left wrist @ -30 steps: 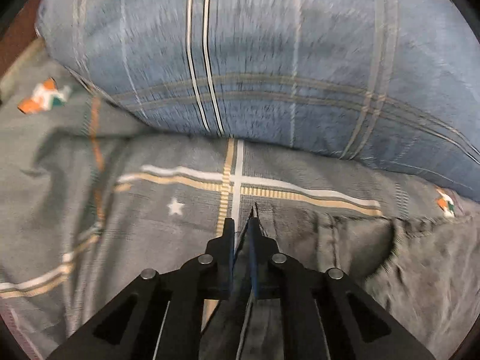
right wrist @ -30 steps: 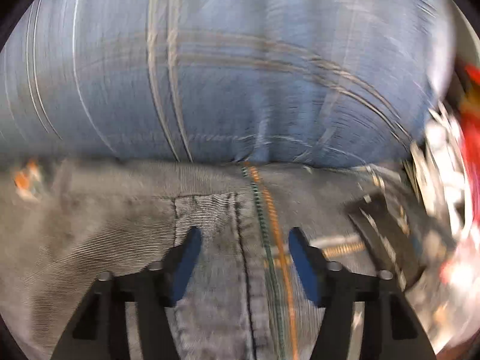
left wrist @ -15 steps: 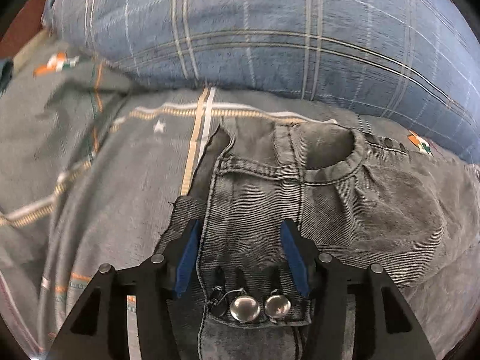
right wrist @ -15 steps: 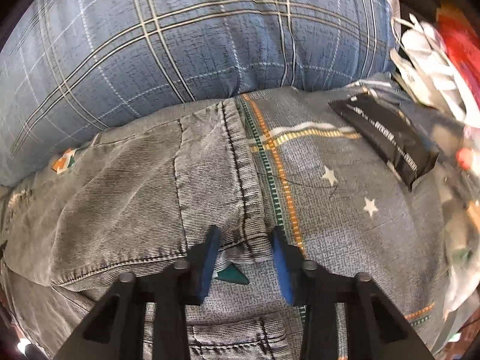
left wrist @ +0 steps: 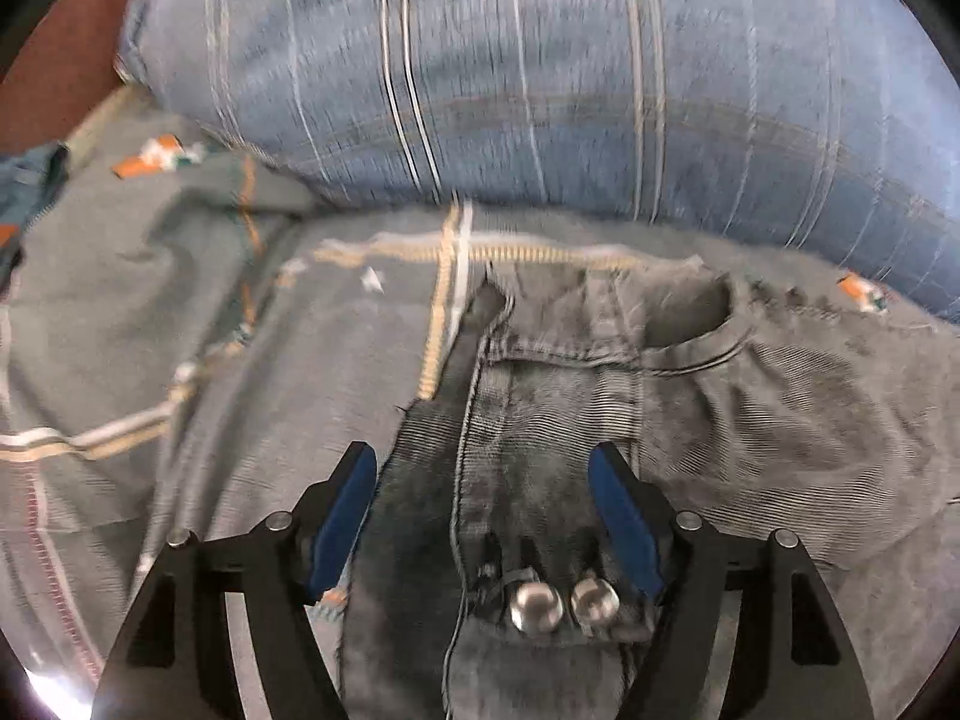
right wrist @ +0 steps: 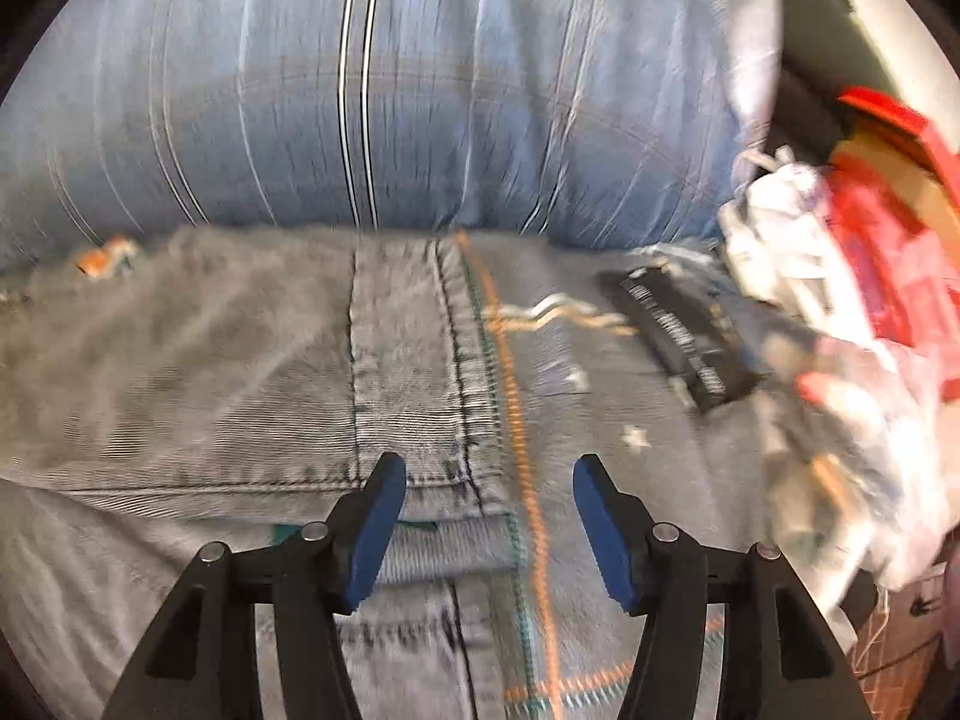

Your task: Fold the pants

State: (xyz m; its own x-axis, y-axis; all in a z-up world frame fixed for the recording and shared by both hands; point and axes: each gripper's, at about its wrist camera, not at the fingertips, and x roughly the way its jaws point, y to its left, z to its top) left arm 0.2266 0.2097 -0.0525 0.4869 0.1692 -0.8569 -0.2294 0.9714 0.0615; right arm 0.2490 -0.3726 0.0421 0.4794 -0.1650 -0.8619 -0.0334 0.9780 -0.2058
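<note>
Left wrist view shows the pants lying on the bed against a pillow. My left gripper and right gripper are both opening, empty; the released fold may spring back.

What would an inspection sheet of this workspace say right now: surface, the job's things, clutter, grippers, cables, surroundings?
Surface: grey bedspread with orange and white stripes and small stars.
Job's things: grey denim pants lying on the bedspread, two metal buttons facing up; their hem end shows in the right view.
Clutter: black label strip on the bedspread; a pile of white and red things at the right edge, too blurred to name.
Grippers: left gripper over the buttoned end, jaws opening, pads not pressing on the cloth; right gripper over the hem end, jaws opening, nothing gripped.
Cables: nothing seen.
Surroundings: blue plaid pillow behind the pants.
</note>
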